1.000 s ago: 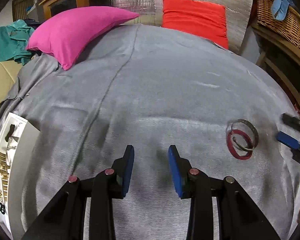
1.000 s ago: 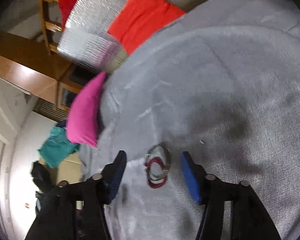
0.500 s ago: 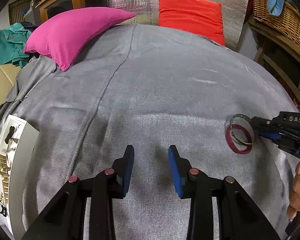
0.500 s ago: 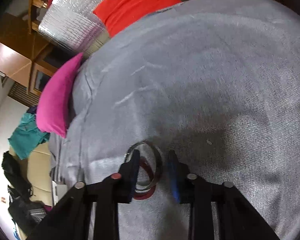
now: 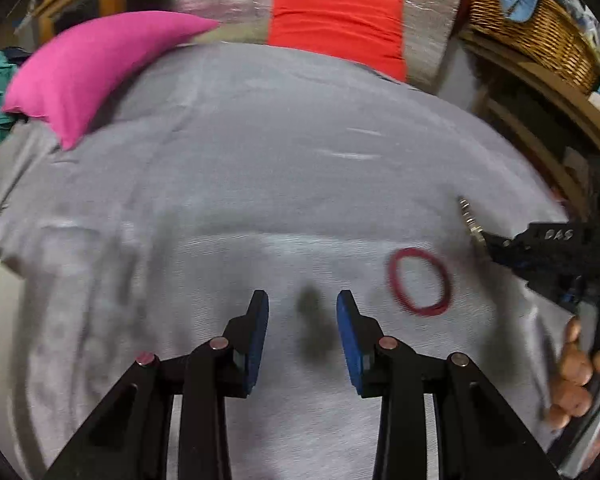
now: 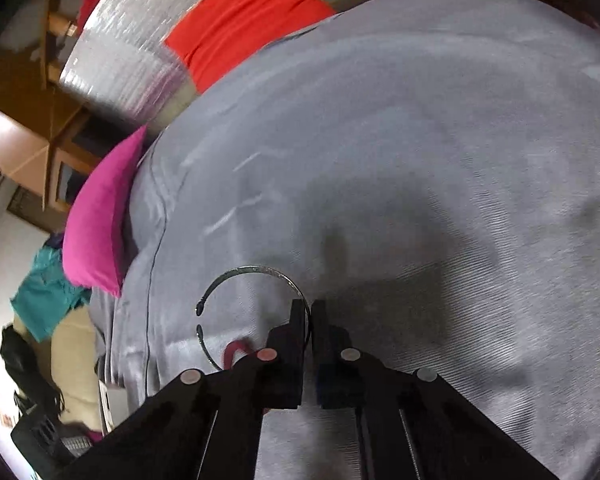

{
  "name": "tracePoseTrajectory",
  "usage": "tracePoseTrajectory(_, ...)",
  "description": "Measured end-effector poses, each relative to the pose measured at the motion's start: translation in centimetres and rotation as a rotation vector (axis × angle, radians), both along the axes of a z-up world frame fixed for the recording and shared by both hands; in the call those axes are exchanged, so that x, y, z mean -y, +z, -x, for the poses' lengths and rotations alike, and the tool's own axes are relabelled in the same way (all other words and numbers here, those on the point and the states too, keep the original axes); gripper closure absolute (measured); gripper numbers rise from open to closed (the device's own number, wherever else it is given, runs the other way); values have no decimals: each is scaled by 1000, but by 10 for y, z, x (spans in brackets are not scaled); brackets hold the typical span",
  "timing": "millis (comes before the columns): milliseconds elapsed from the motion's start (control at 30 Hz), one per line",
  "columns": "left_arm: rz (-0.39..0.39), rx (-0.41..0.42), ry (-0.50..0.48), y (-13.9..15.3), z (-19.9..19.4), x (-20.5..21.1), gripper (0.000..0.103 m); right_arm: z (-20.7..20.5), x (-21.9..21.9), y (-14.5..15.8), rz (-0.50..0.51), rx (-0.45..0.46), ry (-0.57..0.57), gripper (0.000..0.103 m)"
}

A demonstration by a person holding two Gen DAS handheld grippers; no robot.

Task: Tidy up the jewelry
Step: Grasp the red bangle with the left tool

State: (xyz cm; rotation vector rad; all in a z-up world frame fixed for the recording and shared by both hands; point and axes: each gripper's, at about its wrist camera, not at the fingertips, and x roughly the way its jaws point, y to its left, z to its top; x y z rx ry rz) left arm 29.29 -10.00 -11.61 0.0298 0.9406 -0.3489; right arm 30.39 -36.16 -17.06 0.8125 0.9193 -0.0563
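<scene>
Lifted clear of the red bangle (image 5: 419,282) it overlapped a second ago, the silver bangle (image 6: 256,271) now hangs pinched in the right gripper (image 6: 310,312), whose jaws have gone from standing wide around both rings to pressed together on the thin metal rim. In the right wrist view the silver bangle is an open cuff with two small knobbed ends facing left; the pads clamp its right side, and most of the loop stands out to the left of the fingers. In the left wrist view the same bangle (image 5: 470,220) shows only edge-on, as a short bright sliver at the tip of the right gripper (image 5: 485,240), above and to the right of the red bangle and apart from it.

That red bangle lies flat on the grey blanket (image 5: 260,168), alone. The left gripper (image 5: 302,312) is to its left and a little nearer the camera, jaws partly apart with nothing between the blue pads, only blanket and a dark shadow. A hand (image 5: 580,372) on the right gripper's handle shows to the right of the red bangle, at the frame edge.

Well beyond the red bangle, a pink pillow (image 5: 88,72) rests at the far left of the blanket and a red cushion (image 5: 336,24) leans on a silver quilted panel (image 5: 428,20). A wicker basket (image 5: 540,36) sits far right.
</scene>
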Motion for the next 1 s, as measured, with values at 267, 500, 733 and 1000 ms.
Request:
tracePoseTrajectory(267,-1,-50,-98,-19,-17,50,67,6,13,-1,-22,8,-10,99)
tracePoseTrajectory(500,-13,-49,-101,-25,-26,63,67,5,15,-4,-57,7,-14,99)
tracePoseTrajectory(733,7,-64,-151,-19,-16,64,68,8,15,-3,-75,14,-13,99)
tracePoseTrajectory(1000,-18,-48,-152,-25,-17,66,96,11,18,-5,-86,9,-19,99)
